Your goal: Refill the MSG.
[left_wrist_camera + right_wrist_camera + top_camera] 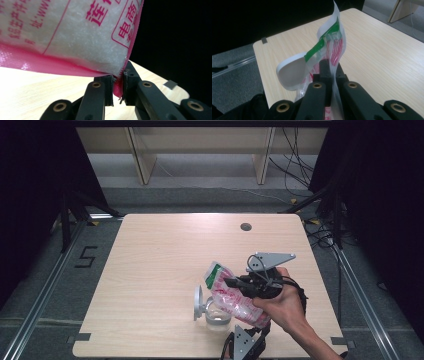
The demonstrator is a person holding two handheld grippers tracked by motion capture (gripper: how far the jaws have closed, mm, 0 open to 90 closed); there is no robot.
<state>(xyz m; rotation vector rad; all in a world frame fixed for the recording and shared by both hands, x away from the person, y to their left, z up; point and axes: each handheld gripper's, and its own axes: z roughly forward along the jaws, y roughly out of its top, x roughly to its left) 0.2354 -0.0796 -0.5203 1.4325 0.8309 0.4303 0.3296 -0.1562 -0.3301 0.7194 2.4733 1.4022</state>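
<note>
A clear plastic bag [235, 302] of white granules, printed in pink with a green strip at its top, hangs tilted over the table. My right gripper [231, 282], held in a hand, is shut on the bag's upper part; in the right gripper view its jaws [328, 70] pinch the film just below the green strip [322, 45]. My left gripper [255, 329] comes in from the front edge and is shut on the bag's bottom corner, pinching the pink seam [118, 87]. Under the bag [75, 37] stands a small clear jar [217, 317] with its white lid [199, 302] hinged open.
The light wooden table [165, 250] has a dark cable hole [245, 226] near its far edge. The jar's lid [292, 72] shows left of the bag in the right gripper view. Metal rails run along the floor on both sides, with shelf legs and cables beyond.
</note>
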